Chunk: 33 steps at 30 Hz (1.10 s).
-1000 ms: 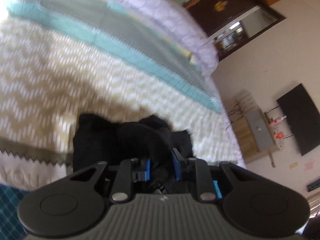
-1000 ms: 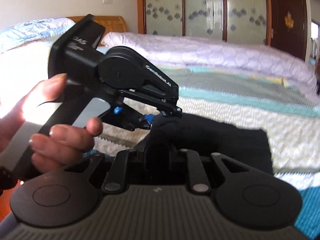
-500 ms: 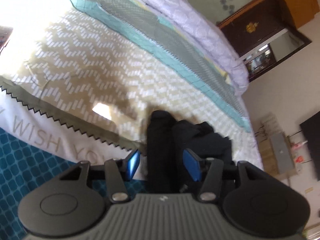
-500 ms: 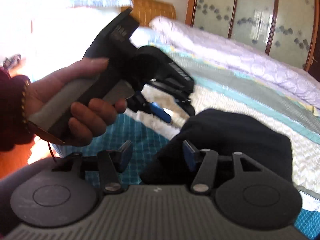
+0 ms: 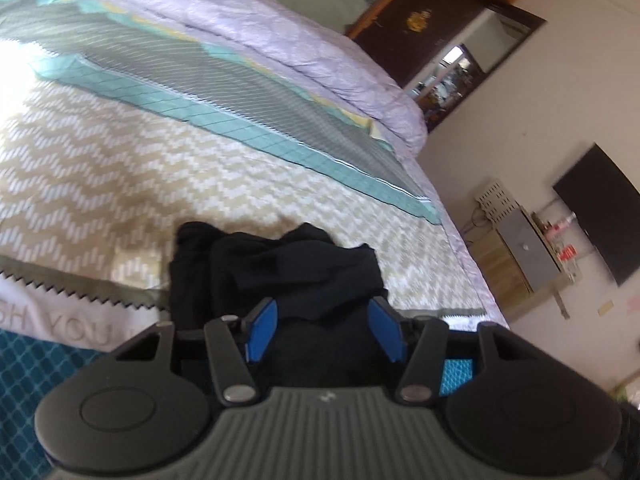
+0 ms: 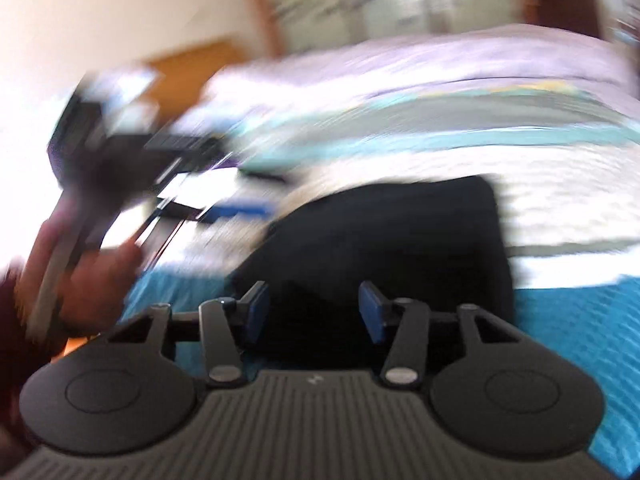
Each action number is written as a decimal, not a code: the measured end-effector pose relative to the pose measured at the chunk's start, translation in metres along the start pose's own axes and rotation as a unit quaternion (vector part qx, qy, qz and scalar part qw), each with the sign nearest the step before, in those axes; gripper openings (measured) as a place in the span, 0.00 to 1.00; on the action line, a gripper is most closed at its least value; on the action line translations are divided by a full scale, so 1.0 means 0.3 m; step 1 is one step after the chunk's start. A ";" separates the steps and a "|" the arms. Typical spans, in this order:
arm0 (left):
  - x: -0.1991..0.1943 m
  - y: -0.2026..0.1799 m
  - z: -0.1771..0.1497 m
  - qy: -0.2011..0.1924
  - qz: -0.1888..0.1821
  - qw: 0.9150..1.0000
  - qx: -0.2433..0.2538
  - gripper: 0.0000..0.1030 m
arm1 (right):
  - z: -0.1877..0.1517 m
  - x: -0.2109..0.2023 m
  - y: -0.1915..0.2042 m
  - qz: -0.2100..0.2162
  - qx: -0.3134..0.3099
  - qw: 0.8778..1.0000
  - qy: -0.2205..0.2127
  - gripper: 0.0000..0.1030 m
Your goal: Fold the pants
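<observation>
Sunlit zigzag bedspread (image 5: 120,184) stretched under me, with a lilac quilt (image 5: 280,48) along its far side. Black pants (image 5: 276,268) lay bundled near the bed's edge. My left gripper (image 5: 323,330) and right gripper (image 6: 314,312) had just been narrowing, pads apart, cloth between them unpressed. The right view was blurred.

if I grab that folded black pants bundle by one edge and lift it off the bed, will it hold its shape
Probably not. The black pants lie in loose, uneven layers, so they would likely droop and unfold. The soft, creased cloth looks floppy and fairly light. On the bedspread a push would probably bunch them.
</observation>
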<state>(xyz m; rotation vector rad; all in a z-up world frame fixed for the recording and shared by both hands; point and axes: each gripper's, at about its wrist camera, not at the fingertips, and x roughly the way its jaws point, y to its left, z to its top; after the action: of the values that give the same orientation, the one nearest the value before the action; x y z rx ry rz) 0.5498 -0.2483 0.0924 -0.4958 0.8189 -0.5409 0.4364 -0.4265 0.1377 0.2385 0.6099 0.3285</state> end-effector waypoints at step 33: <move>-0.200 0.101 -0.292 -0.011 0.191 0.982 0.001 0.61 | -0.212 -0.083 -0.481 -0.080 0.297 0.951 0.031 0.36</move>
<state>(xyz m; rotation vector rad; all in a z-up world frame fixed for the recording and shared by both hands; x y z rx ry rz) 0.4550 -0.2056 0.0552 -0.3299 0.8673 -0.1811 0.4127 -0.5609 0.0549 0.7555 0.7762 -0.0157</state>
